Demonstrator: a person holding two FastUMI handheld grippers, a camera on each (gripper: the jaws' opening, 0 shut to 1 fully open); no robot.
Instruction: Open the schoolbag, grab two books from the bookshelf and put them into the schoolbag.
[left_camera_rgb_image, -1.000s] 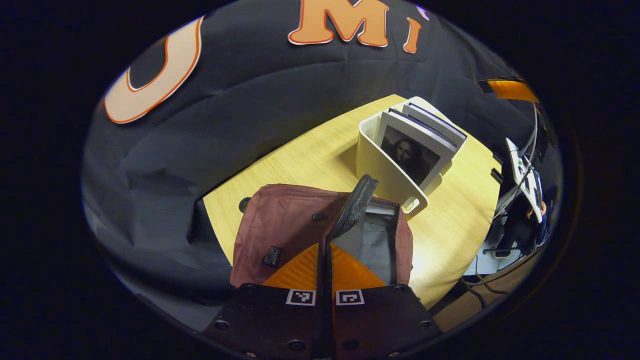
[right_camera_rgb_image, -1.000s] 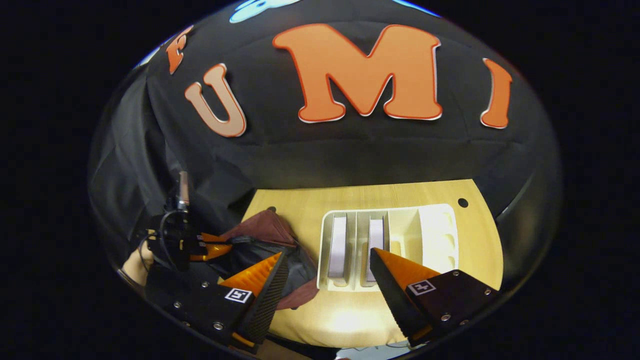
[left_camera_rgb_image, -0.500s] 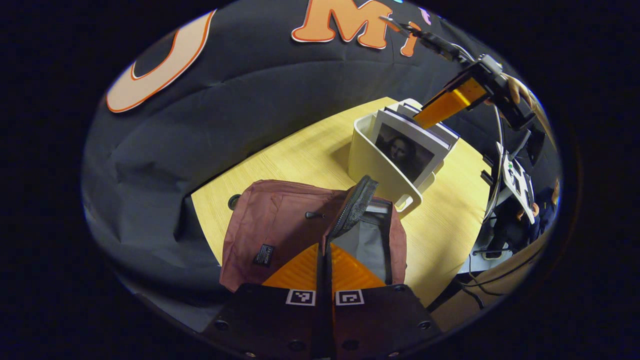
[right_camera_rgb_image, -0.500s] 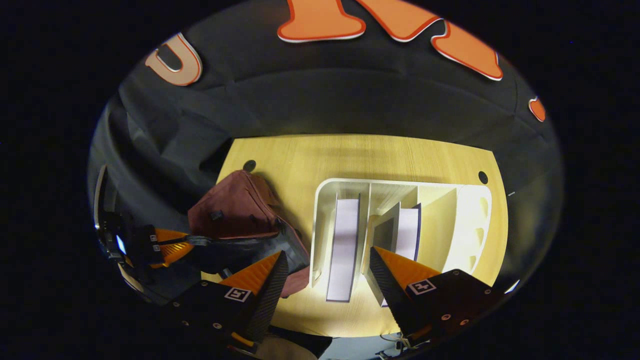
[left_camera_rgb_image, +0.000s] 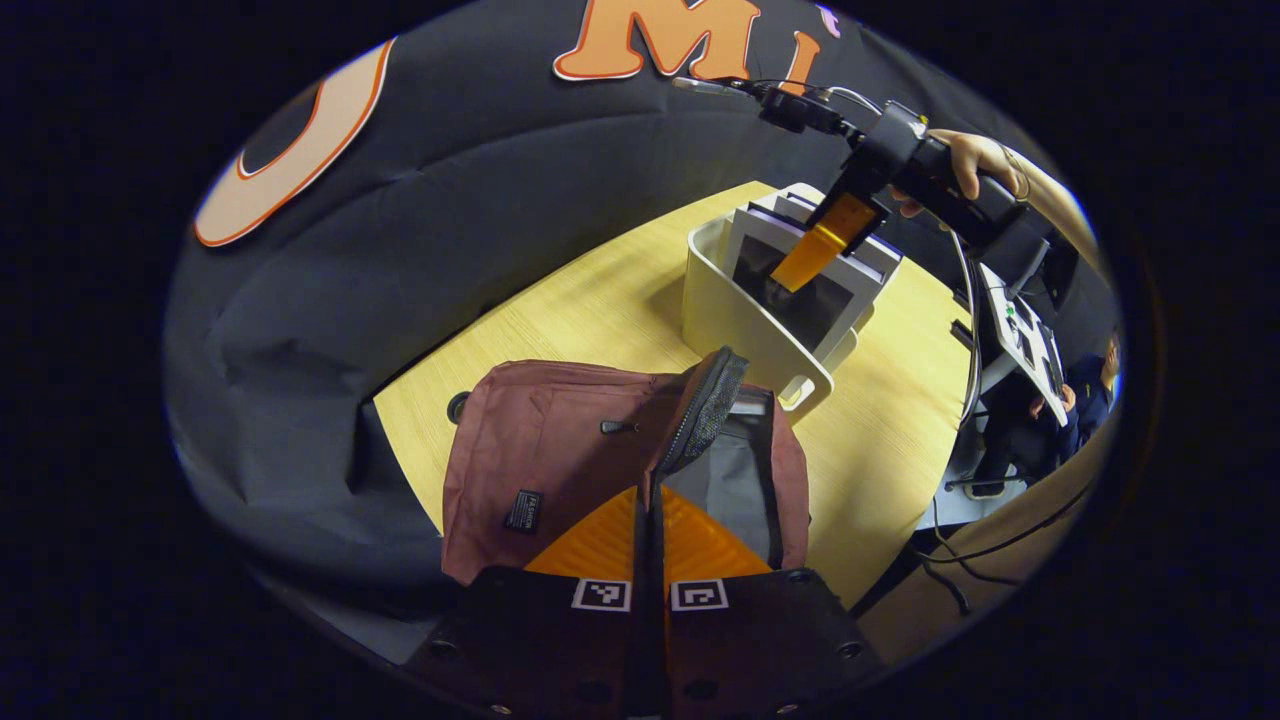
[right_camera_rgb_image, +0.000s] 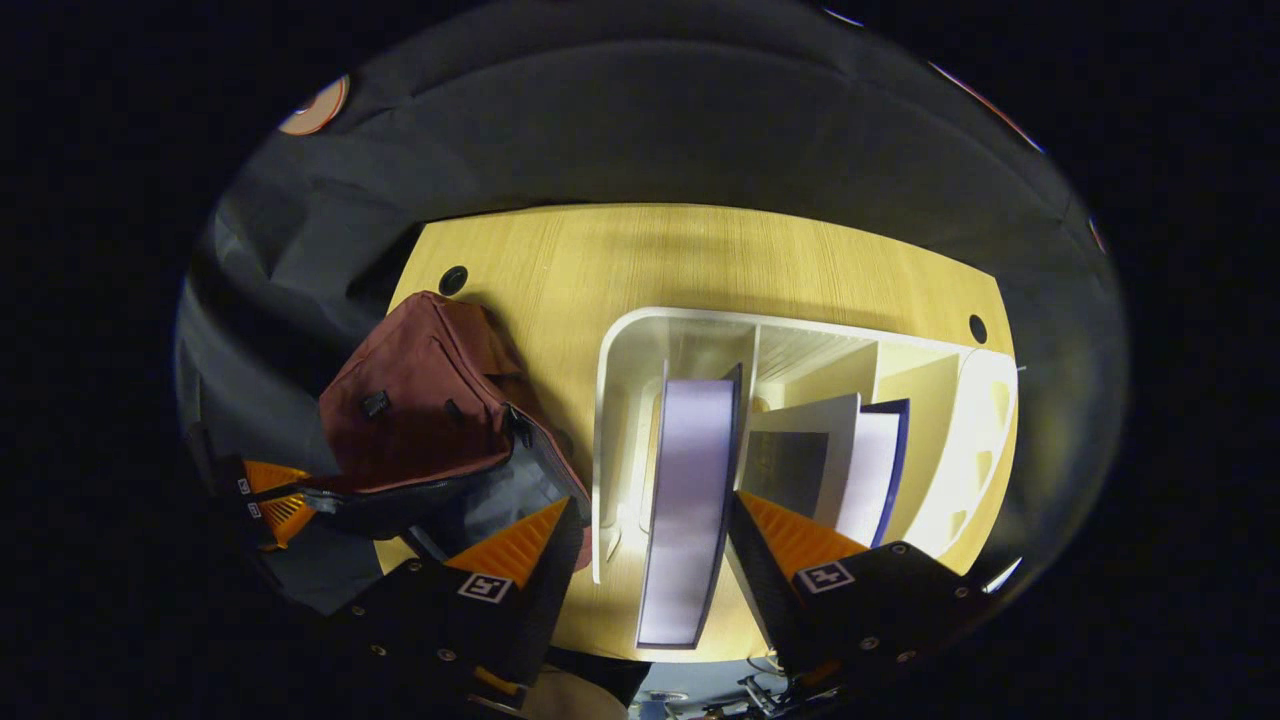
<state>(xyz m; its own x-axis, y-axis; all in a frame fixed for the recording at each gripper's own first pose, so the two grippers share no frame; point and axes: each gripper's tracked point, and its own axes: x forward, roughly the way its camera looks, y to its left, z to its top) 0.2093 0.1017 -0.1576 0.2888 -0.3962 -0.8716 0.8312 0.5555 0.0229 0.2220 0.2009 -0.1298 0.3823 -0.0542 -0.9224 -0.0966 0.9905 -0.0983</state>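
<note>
The maroon schoolbag (left_camera_rgb_image: 560, 460) lies on the wooden table (left_camera_rgb_image: 590, 310), its zip mouth open and the grey lining showing. The left gripper (left_camera_rgb_image: 648, 520) has its fingers pressed together on the mesh-edged flap (left_camera_rgb_image: 705, 410) of the bag, holding that flap raised.

Just beside the bag stands the white bookshelf (right_camera_rgb_image: 640, 340), divided into compartments. One book (right_camera_rgb_image: 690, 500) stands upright in the compartment nearest the bag; a second book (right_camera_rgb_image: 850, 460) leans in the next one.

The right gripper (right_camera_rgb_image: 655, 515) is spread wide, its two fingers straddling the upright book from above; whether they touch it cannot be told. In the left gripper view, a hand (left_camera_rgb_image: 965, 165) holds this gripper angled steeply down into the shelf.
</note>
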